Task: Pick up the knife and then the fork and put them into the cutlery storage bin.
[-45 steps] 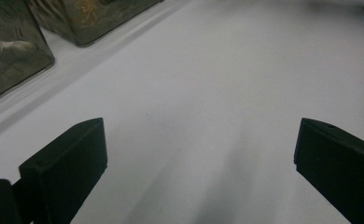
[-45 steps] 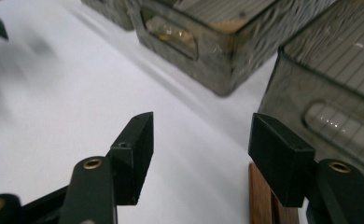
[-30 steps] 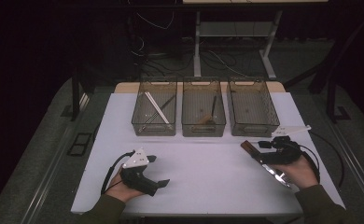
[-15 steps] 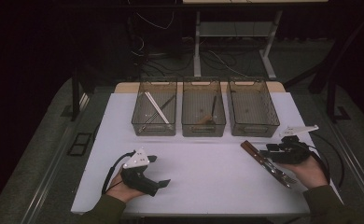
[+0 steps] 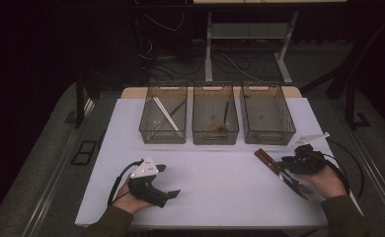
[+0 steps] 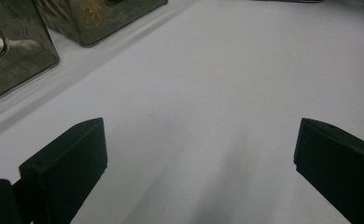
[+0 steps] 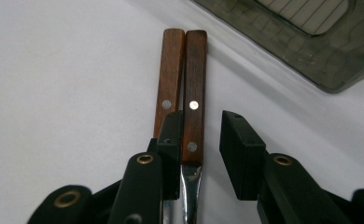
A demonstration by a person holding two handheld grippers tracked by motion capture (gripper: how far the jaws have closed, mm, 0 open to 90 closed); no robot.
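Here the right gripper (image 7: 199, 154) has just been closing, jaws straddling one wooden-handled utensil (image 7: 193, 112), not yet pinching; the left gripper (image 6: 196, 163) gapes empty over the table (image 6: 245, 70).

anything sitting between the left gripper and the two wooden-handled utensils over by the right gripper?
Nothing: in the high view, bare white table runs from the left gripper across to the wooden-handled utensils at the right gripper.

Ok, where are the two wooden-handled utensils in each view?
High view: wooden-handled utensils lie lower right, slanted.
Right gripper view: centre, handles pointing up.
Shared landmark: right-hand bin, just beyond them; upper right in the right gripper view.
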